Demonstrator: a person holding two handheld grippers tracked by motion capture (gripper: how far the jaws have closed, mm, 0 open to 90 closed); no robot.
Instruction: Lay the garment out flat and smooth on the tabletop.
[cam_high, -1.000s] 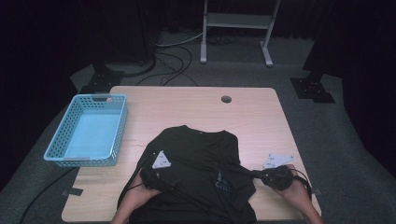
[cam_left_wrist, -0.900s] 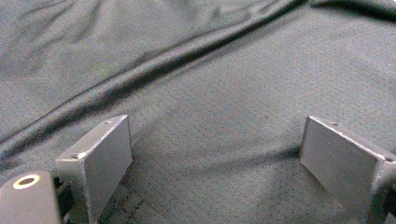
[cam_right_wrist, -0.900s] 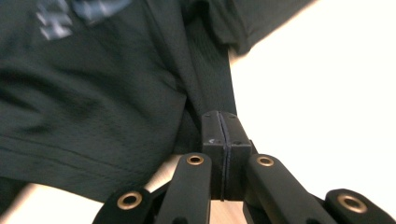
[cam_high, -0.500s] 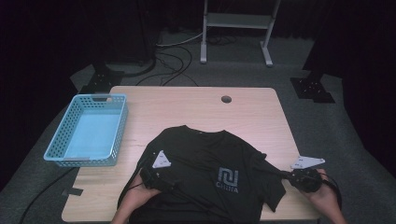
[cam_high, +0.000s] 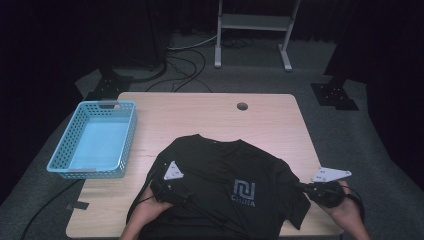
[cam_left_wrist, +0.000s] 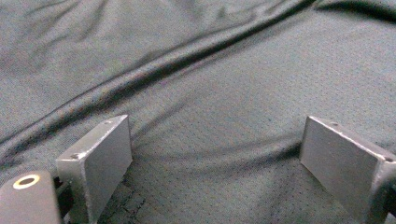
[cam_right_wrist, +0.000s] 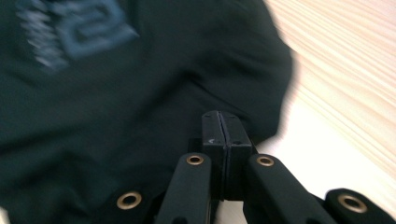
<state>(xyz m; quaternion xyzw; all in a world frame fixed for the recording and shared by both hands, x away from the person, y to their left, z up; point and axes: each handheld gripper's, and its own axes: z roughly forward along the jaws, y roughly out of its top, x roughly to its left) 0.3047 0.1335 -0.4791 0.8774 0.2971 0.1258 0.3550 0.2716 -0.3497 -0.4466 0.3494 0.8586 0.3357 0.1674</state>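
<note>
Nearest, black T-shirt (cam_high: 225, 187) lies spread on the table's (cam_high: 210, 112) front half; its hem runs out of frame. Right gripper (cam_high: 306, 189), jaws pressed together on the shirt's sleeve edge, though blur obscures the pinch. Left gripper (cam_high: 172, 187) rests on the shirt, jaws wide apart. Beyond the shirt: blue basket (cam_high: 95, 137), dark carpet, cables, metal stand (cam_high: 252, 27).

The right gripper (cam_high: 306, 189) has pulled the T-shirt's (cam_high: 220, 170) sleeve outward.

Overhead forward-down; gripper views close on T-shirt (cam_high: 225, 175)
</note>
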